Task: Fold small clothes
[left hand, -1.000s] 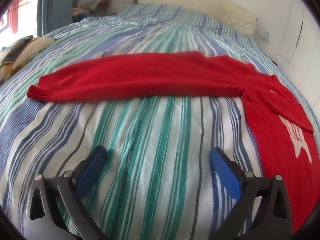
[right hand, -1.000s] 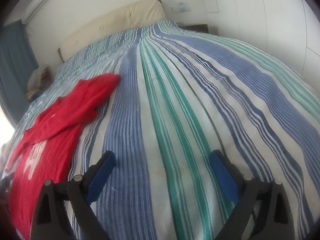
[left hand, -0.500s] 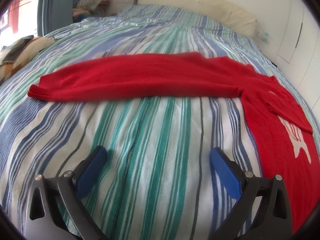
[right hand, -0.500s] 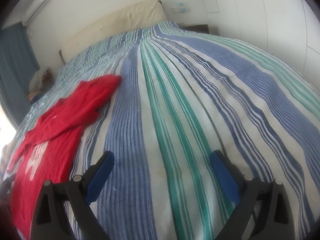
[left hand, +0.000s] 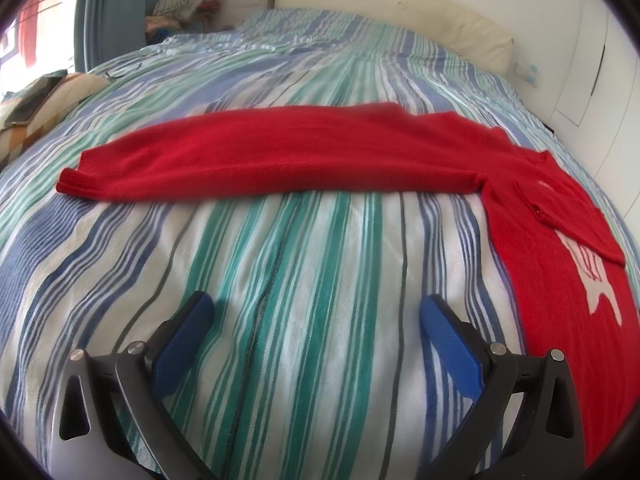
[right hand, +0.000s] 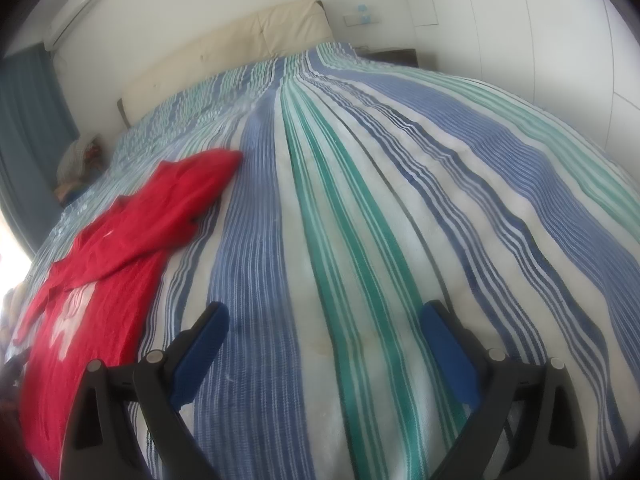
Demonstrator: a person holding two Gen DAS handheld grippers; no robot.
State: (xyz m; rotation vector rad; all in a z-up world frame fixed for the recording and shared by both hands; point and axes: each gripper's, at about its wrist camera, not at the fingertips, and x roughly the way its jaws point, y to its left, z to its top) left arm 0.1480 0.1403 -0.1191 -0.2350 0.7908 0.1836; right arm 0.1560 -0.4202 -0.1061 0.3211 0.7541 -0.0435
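The left gripper (left hand: 316, 334) is spread wide and empty, its blue pads (left hand: 182, 344) hanging low over bare striped cover with nothing between them; the right gripper (right hand: 322, 344) is just as wide and empty, also over bare stripes. Outward from the left gripper, a red sweater (left hand: 568, 264) lies on the bed (left hand: 280, 260): its body, with a white motif, runs along the right side of that view toward the near edge, and one long sleeve (left hand: 260, 156) stretches flat across the bed, its cuff pointing toward the left edge. The sleeve is well apart from the left gripper's pads, with open cover between. In the right wrist view the same sweater (right hand: 100, 280) sits to the left of the gripper, near the bed's left side, and the other sleeve (right hand: 188, 188) reaches up toward the headboard (right hand: 248, 48) end, slightly rumpled. Neither gripper touches the cloth. As for progress, the garment looks laid out face up and mostly smoothed, sleeves spread, but no fold shows anywhere: no sleeve is brought over the body and the hem is not turned up. So the work appears to stand at its beginning, with spreading done and all the folding left. The likely next step is to take a sleeve by the cuff and carry it across the chest, then the other, then double the body. A pile of other cloth (left hand: 188, 0) lies beyond the far left corner, too small to make out.
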